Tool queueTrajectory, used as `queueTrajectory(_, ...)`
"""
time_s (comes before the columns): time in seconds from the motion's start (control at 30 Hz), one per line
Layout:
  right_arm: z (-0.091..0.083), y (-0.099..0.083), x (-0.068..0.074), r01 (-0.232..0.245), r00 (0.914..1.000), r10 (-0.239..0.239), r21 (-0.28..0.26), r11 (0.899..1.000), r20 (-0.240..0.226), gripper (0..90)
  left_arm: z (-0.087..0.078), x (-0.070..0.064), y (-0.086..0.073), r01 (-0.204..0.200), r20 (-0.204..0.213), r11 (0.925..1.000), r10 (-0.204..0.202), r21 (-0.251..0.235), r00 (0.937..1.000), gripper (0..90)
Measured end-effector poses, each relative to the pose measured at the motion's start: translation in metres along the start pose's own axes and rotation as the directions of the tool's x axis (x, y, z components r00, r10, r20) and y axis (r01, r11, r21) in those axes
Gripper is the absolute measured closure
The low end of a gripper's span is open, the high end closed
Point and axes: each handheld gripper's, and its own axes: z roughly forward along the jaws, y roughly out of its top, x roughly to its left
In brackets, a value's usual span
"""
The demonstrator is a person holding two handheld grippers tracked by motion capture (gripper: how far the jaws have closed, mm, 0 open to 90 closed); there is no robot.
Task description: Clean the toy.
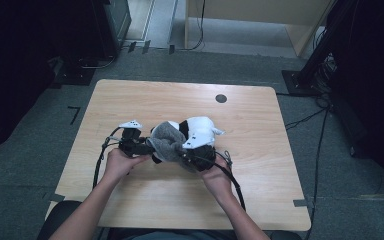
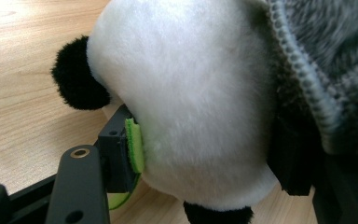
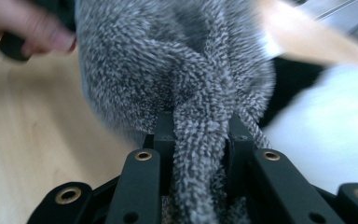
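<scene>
At the desk's (image 1: pixel 130 95) centre, the soft, light panda plush (image 2: pixel 186 107) is squeezed in the left tool (image 1: pixel 139 146), while the right tool (image 3: pixel 200 144) seemingly pinches its stretchy grey garment (image 3: pixel 168 70), best gripped by folds.

I see a plush panda (image 2: pixel 186 102) with white fur and black ears; one black ear (image 2: pixel 77 79) stands out against the light wood-grain table (image 1: pixel 260 175). It wears a grey garment (image 3: pixel 168 65) of speckled, fuzzy cloth, a mix of dark and pale grey. My grippers are black, and the left gripper (image 2: pixel 121 154) has a bright green pad. The right gripper (image 3: pixel 200 154) has brass-coloured rivets. The floor is dark grey.
</scene>
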Motion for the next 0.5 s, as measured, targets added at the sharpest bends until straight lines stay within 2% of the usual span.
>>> queueTrajectory(0.13,0.012,-0.010,0.007,0.027,0.9988,-0.025,0.045,0.999,-0.043,73.9,0.000,0.000,0.000,-0.009,-0.005,0.9999,0.009,0.010,0.9999,35.9)
queueTrajectory(0.27,0.019,-0.018,0.003,0.006,0.9949,0.004,0.101,0.995,-0.101,74.0,0.000,0.000,0.000,-0.009,-0.007,0.9999,0.009,0.012,0.9999,36.5)
queueTrajectory(0.33,0.022,-0.022,0.003,0.015,0.9951,-0.001,0.147,0.989,-0.099,74.0,0.000,0.000,0.001,-0.009,-0.007,0.9998,0.009,0.016,0.9999,37.3)
queueTrajectory(0.4,0.024,-0.027,0.000,0.026,0.9967,-0.010,0.206,0.978,-0.080,74.0,0.000,0.000,0.001,-0.009,-0.007,0.9998,0.009,0.017,0.9999,38.2)
queueTrajectory(0.5,0.019,-0.031,-0.008,0.018,0.9970,0.000,0.233,0.972,-0.077,73.8,0.000,0.000,0.001,-0.016,-0.008,0.9997,0.016,0.020,0.9998,39.1)
